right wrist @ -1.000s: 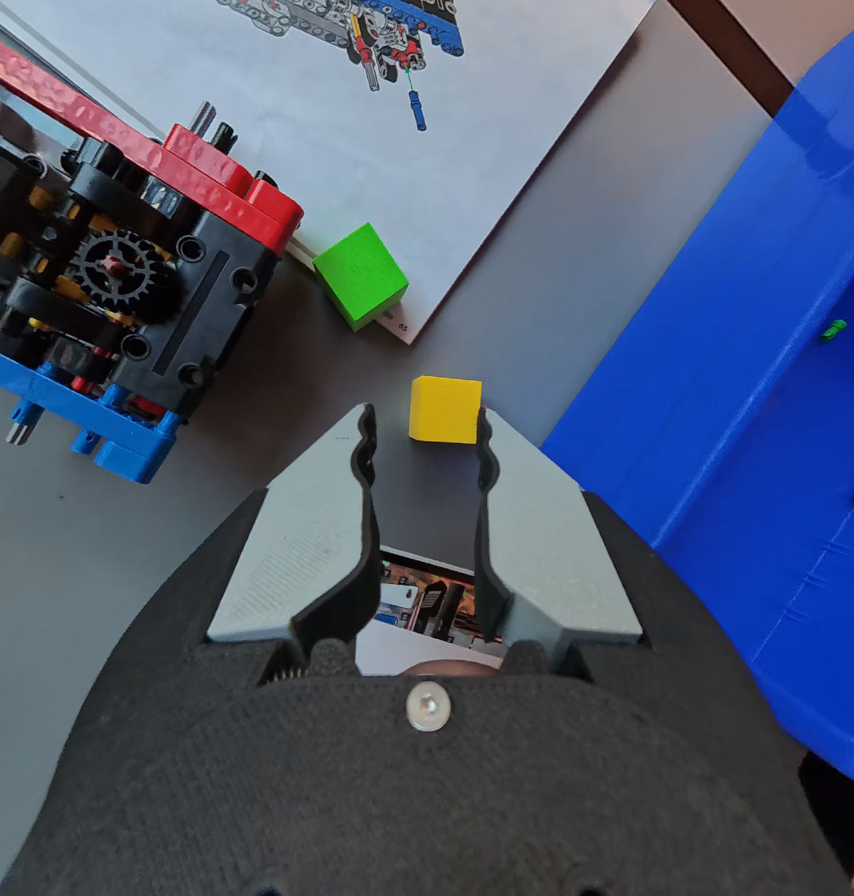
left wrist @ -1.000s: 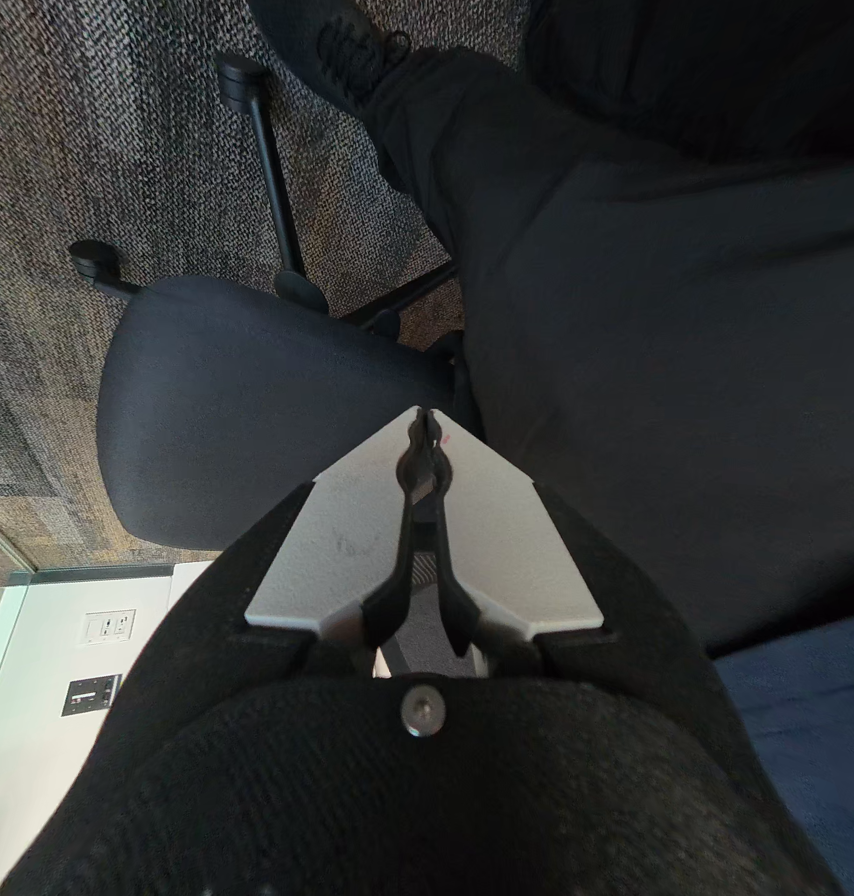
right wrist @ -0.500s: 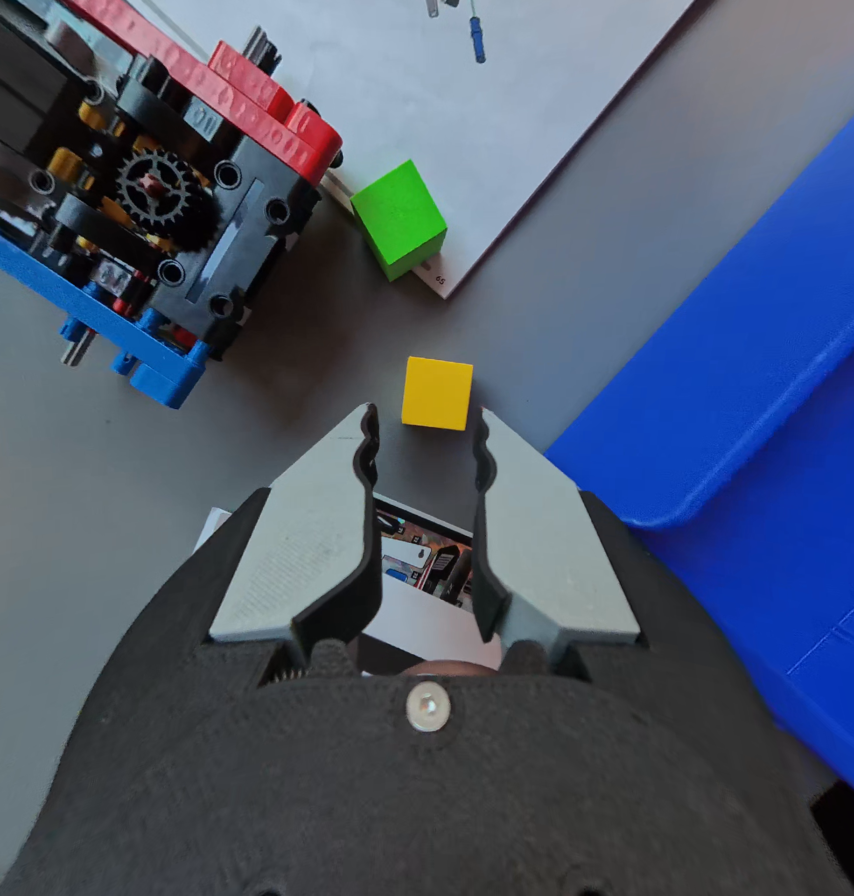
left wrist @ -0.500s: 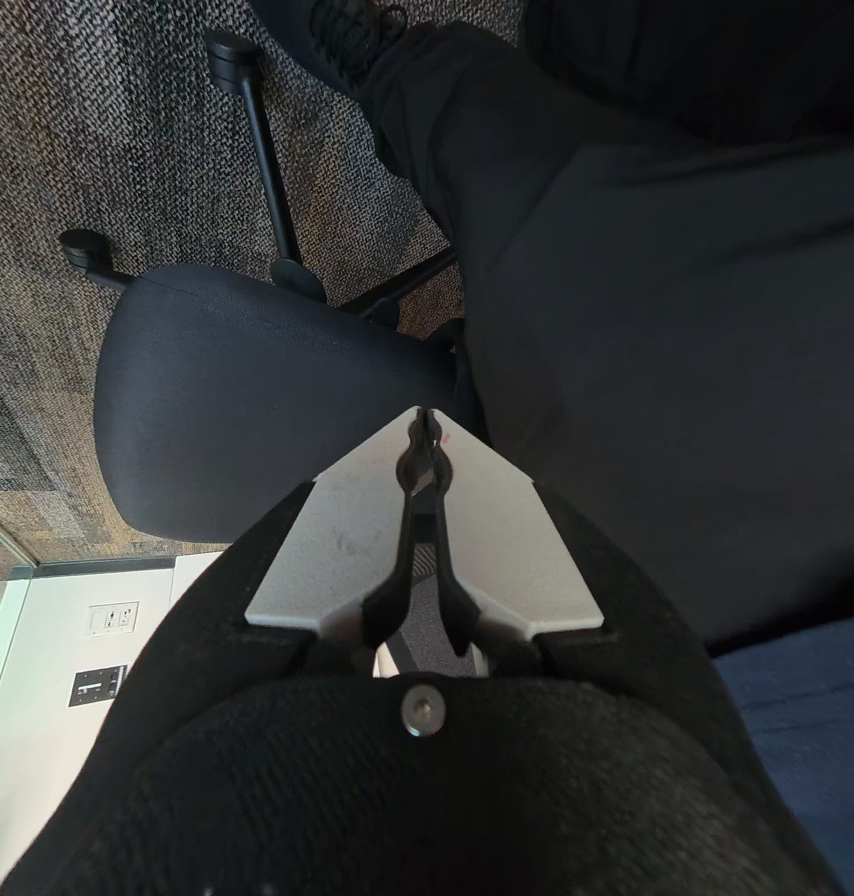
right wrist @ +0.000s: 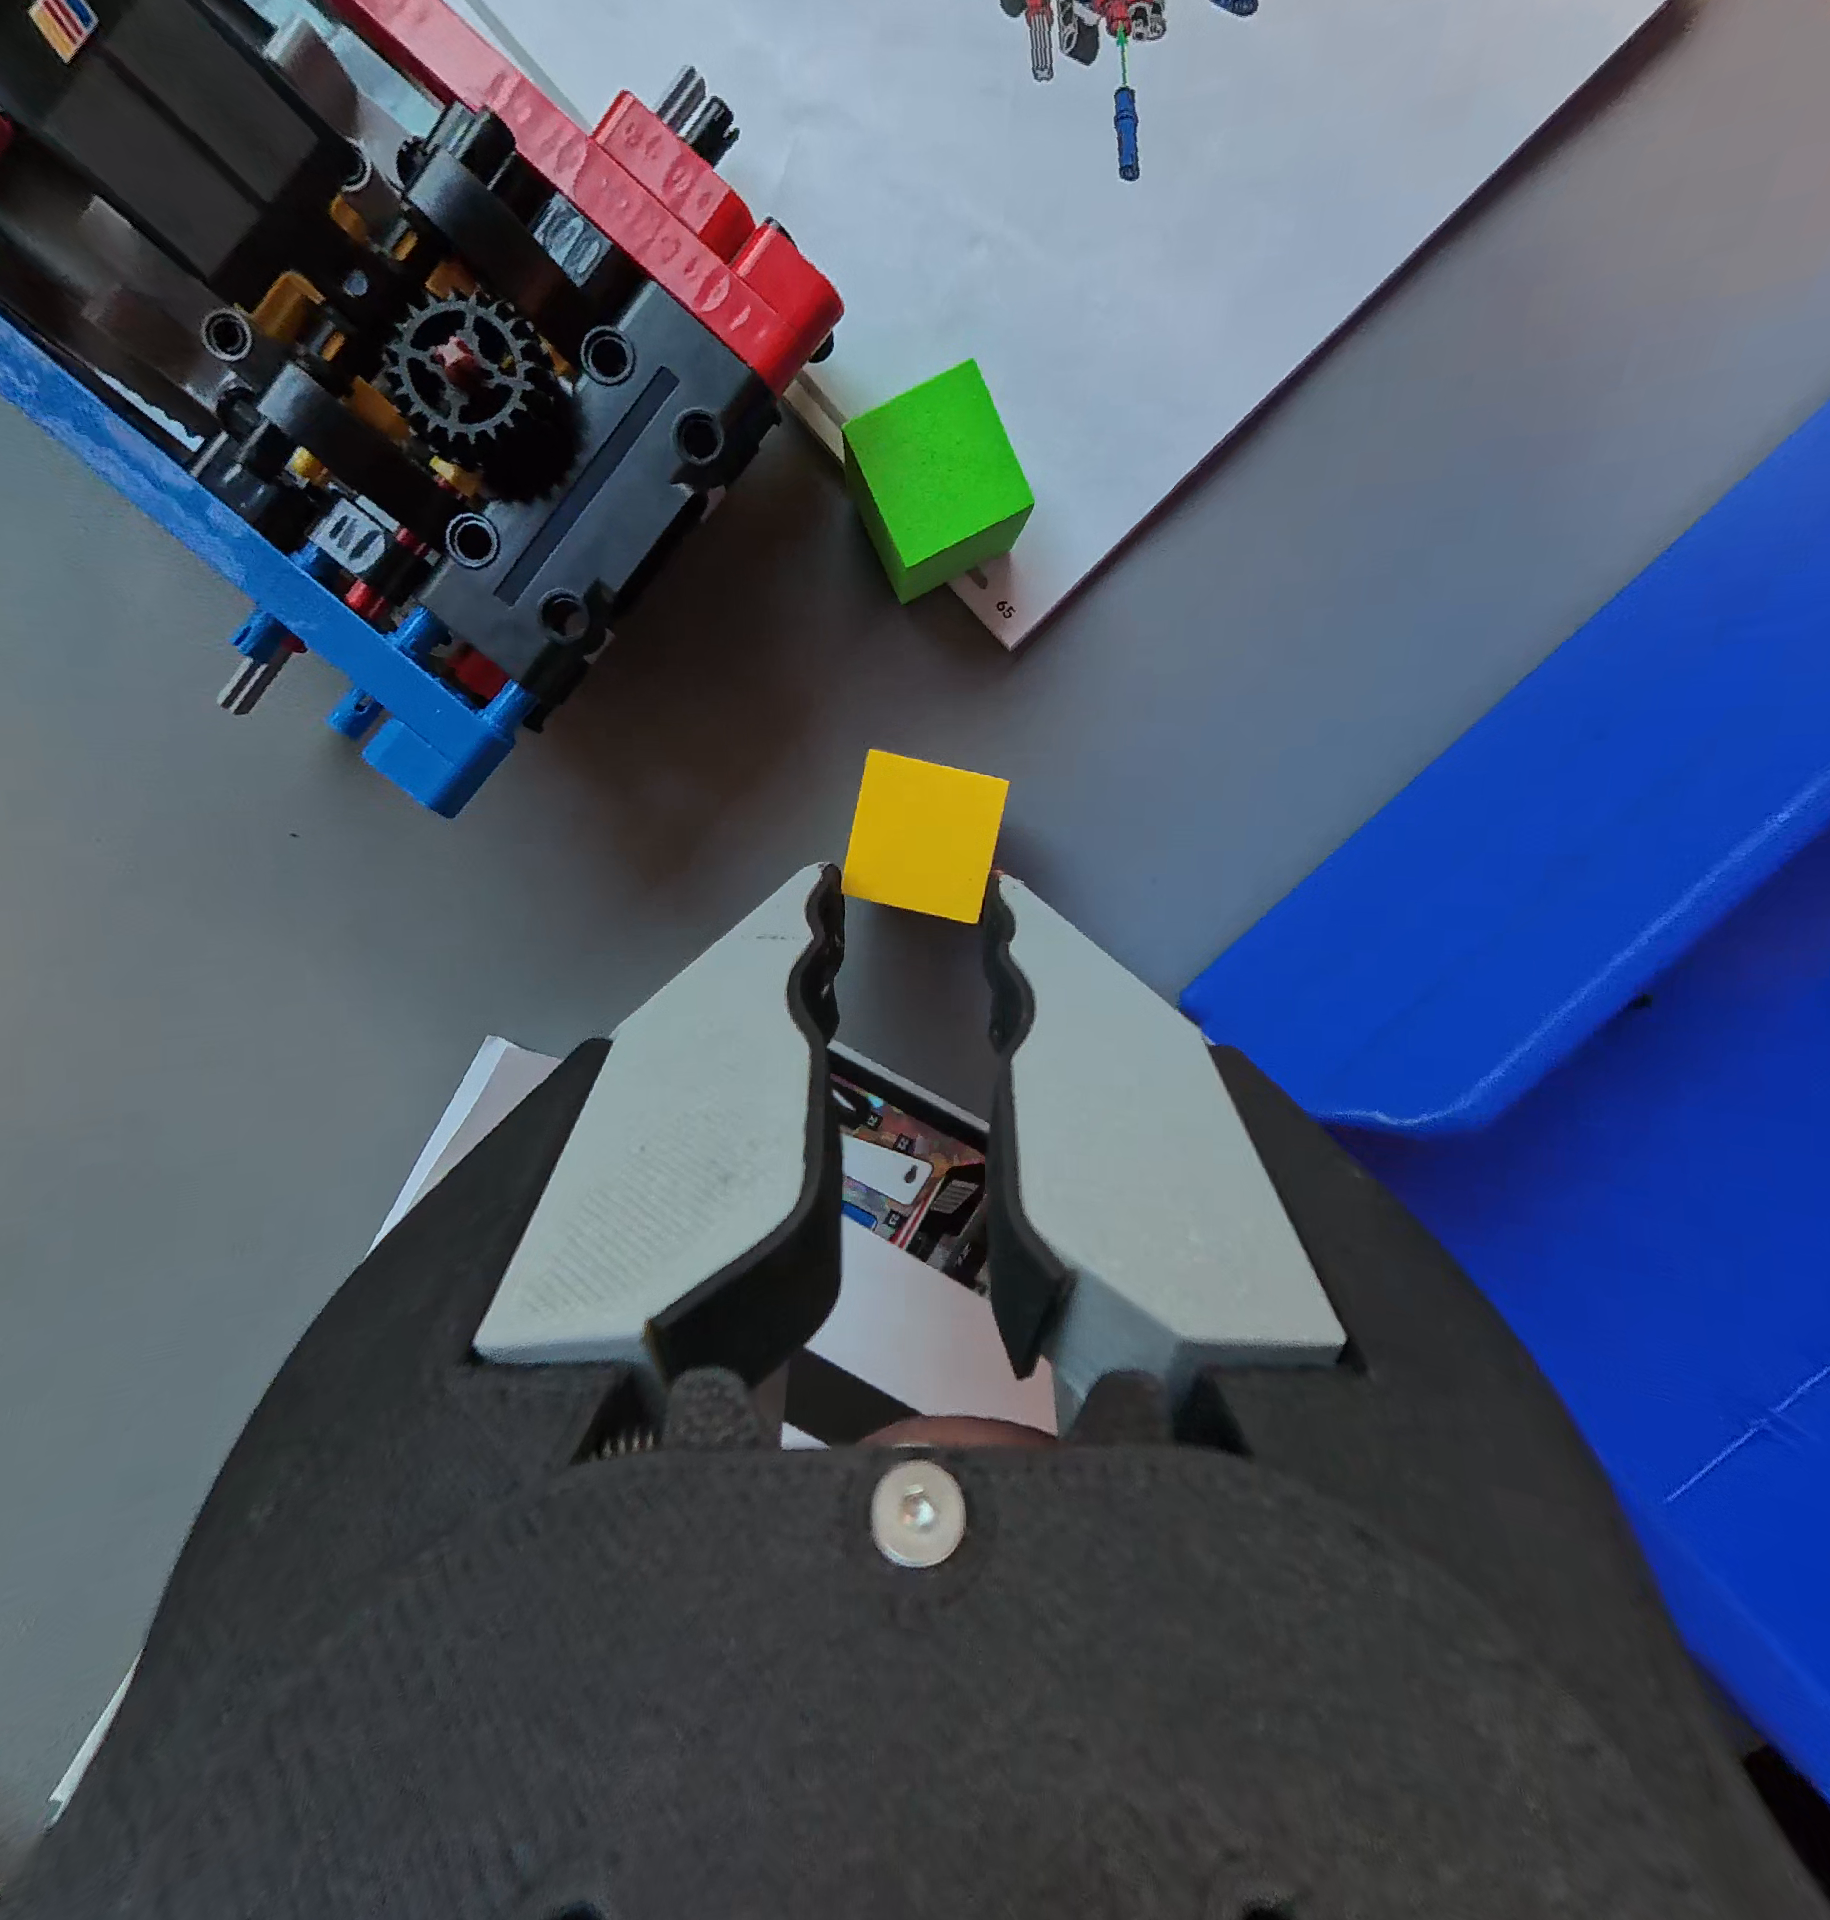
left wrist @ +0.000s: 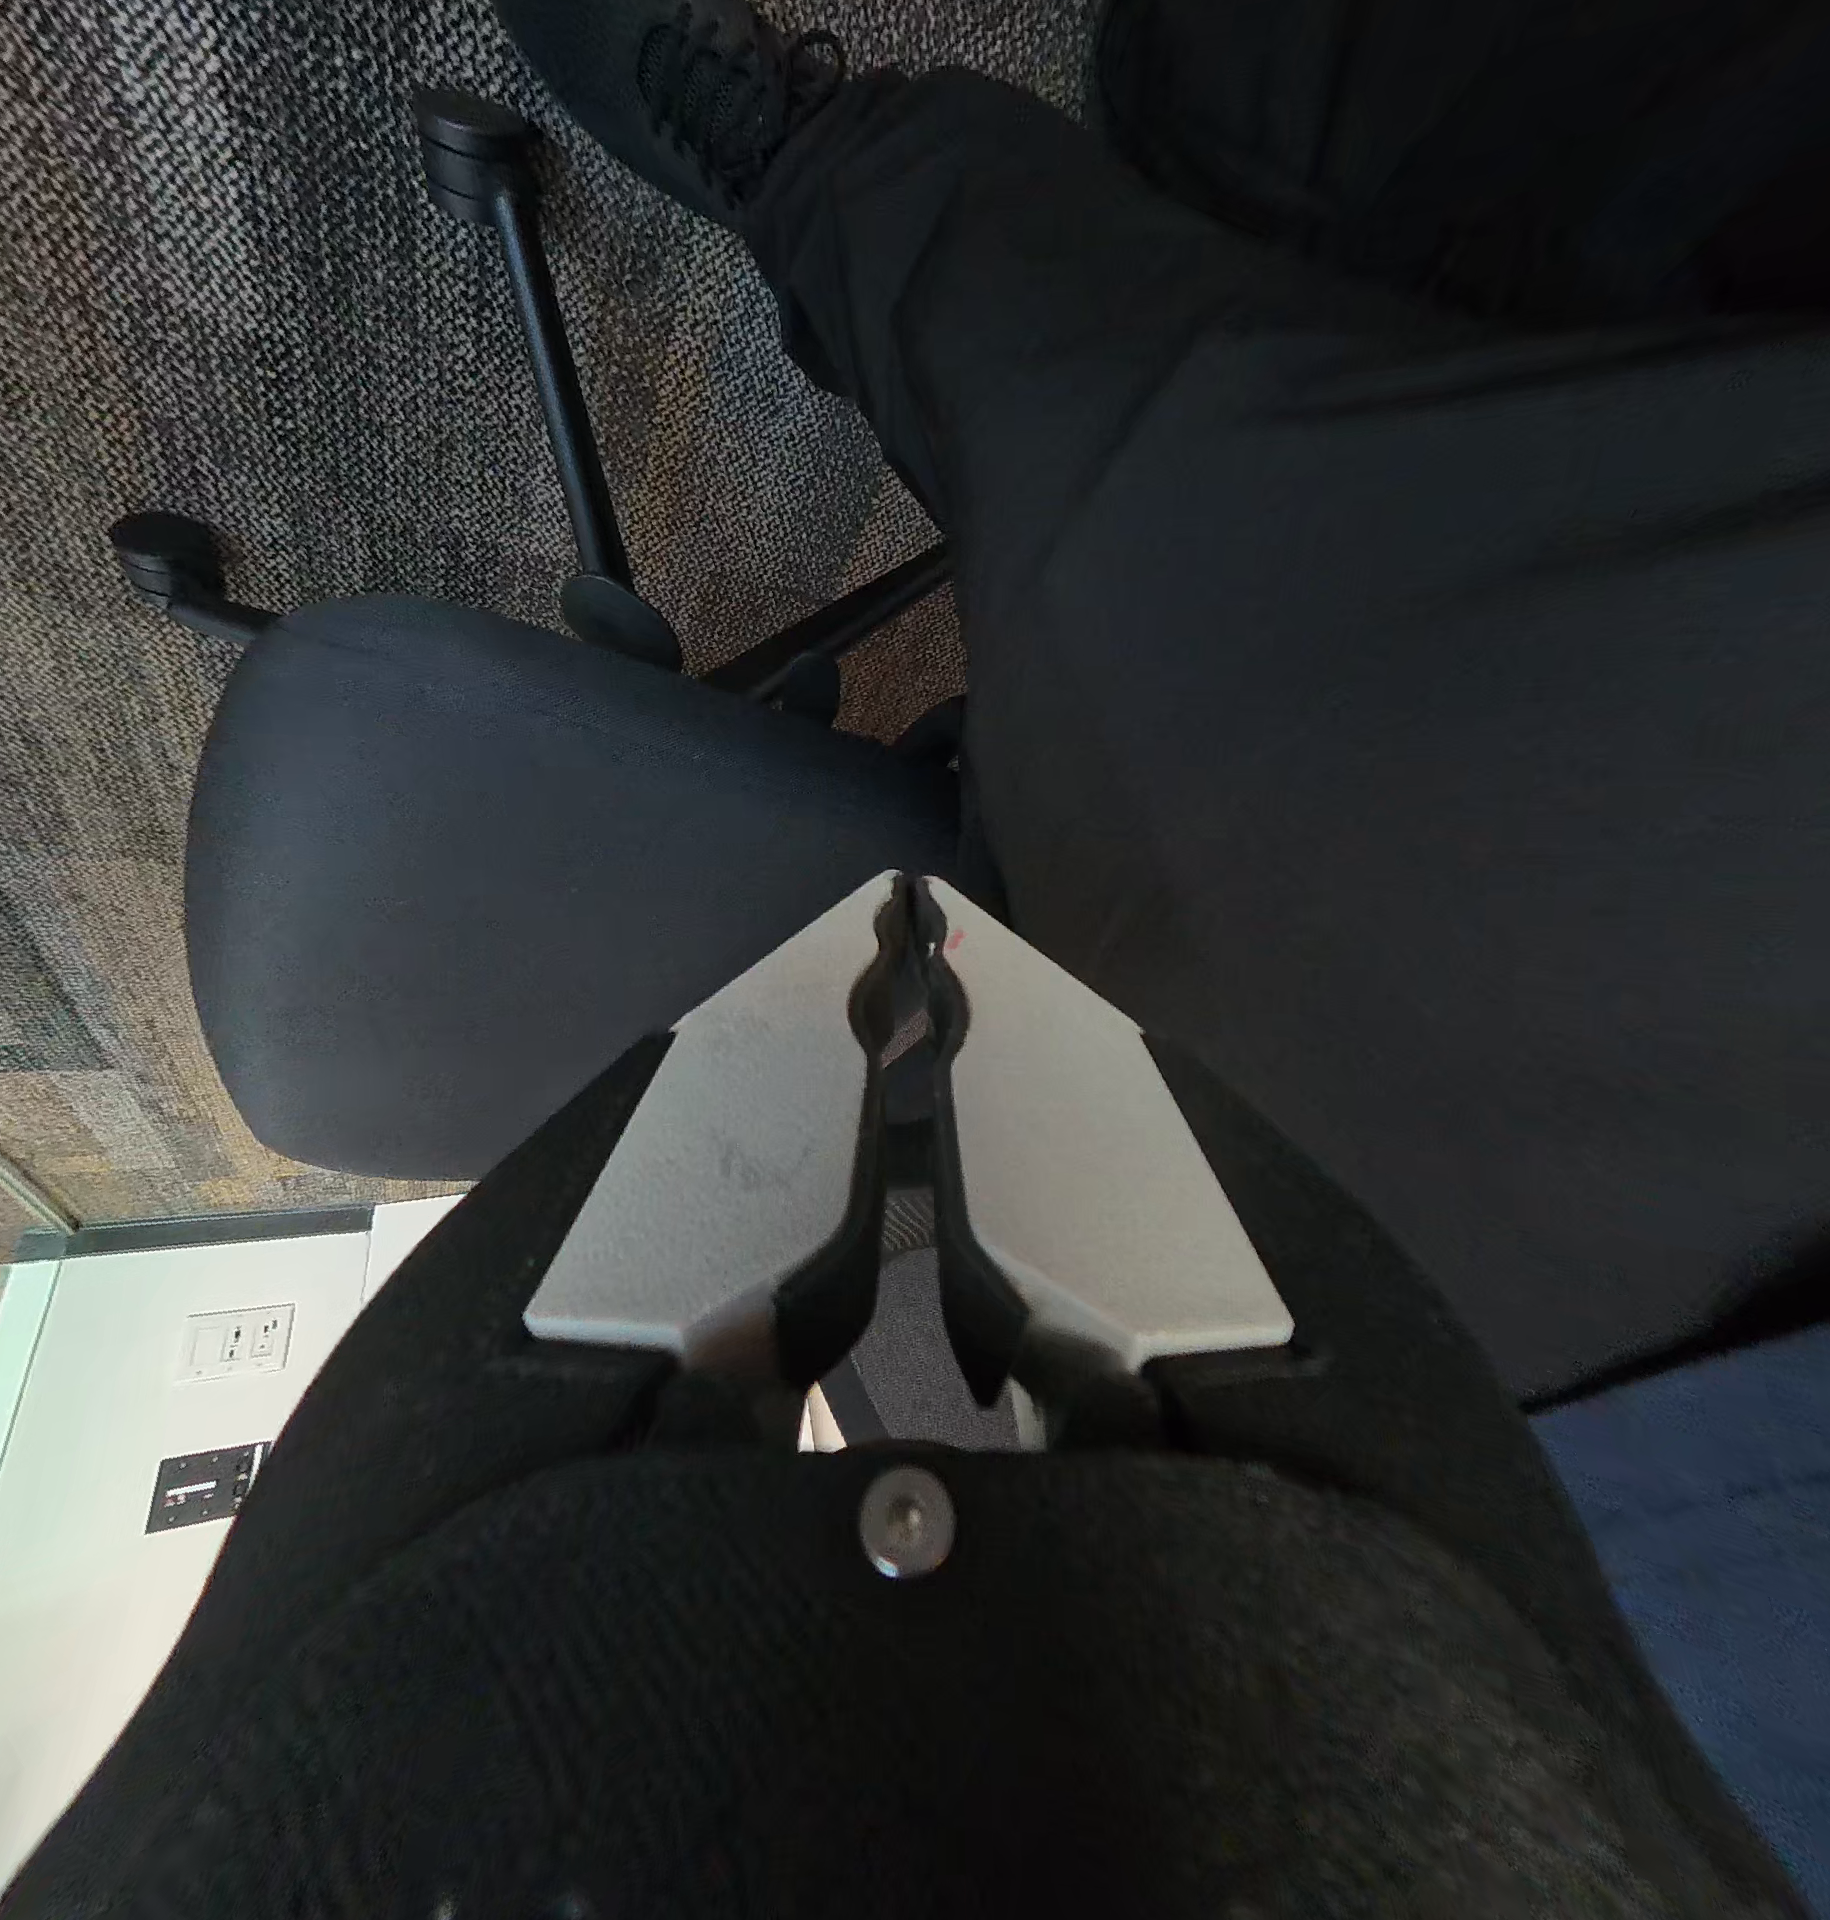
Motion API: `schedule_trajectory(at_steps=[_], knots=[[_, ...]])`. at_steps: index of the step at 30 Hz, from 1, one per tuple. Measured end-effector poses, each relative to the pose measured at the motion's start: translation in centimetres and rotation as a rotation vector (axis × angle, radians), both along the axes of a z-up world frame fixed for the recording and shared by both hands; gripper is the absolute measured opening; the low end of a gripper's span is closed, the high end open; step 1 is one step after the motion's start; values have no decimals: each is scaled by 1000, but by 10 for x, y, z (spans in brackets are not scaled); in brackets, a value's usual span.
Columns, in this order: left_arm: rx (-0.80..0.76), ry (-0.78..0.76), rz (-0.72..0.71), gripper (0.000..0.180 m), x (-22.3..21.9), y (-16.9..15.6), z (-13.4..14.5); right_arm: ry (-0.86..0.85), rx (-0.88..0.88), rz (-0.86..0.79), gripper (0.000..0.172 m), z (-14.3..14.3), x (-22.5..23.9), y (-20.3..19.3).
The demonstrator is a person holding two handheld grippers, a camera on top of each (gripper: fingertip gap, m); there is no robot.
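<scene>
In the right wrist view a yellow cube point(right wrist: 926, 834) sits on the grey table point(right wrist: 163, 935). My right gripper point(right wrist: 913, 894) has its two fingertips closed on the cube's near edge, one pad against each side. A green cube point(right wrist: 937, 473) lies farther off on the corner of a white instruction sheet point(right wrist: 1150, 312). My left gripper point(left wrist: 911, 891) is shut with nothing between its pads. It hangs away from the table, over a black office chair seat point(left wrist: 526, 883) and a person's dark trouser leg point(left wrist: 1358, 727).
A toy-brick vehicle model point(right wrist: 371, 364) in black, red and blue stands at the left. A blue plastic bin point(right wrist: 1617, 883) stands close on the right. A printed booklet point(right wrist: 911, 1174) lies under the right gripper. Carpet floor point(left wrist: 215, 312) and a white wall with sockets point(left wrist: 163, 1403) show in the left wrist view. The tips of one gripper are about 65 cm away from the tips of the other.
My right gripper moved forward to the yellow cube and its jaws narrowed until the tips met the cube's sides. My left gripper stayed shut and barely moved.
</scene>
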State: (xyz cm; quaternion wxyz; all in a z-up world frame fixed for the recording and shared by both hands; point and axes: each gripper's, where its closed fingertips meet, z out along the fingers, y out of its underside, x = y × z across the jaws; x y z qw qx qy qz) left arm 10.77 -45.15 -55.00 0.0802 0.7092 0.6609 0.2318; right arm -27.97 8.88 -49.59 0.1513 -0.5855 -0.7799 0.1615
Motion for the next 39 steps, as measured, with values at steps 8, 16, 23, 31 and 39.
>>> schedule_trajectory(at_steps=[8, 16, 23, 31, 39], knots=[[1, 7, -10, 0, -6, 0, 1, -31, -1, 22, 26, -11, 7, -6], [-2, 13, -1, 0, -8, -1, 1, -19, -14, -10, 30, -9, -3, -10], [2, 6, 3, 0, -2, 1, 0, -18, -1, 22, 24, -7, -3, -13], [15, 9, 19, 0, -2, 7, -6, 71, -93, 77, 24, 47, -10, -26], [33, 5, 24, 0, 4, 11, -12, 168, -222, 342, 24, 154, -57, -96]])
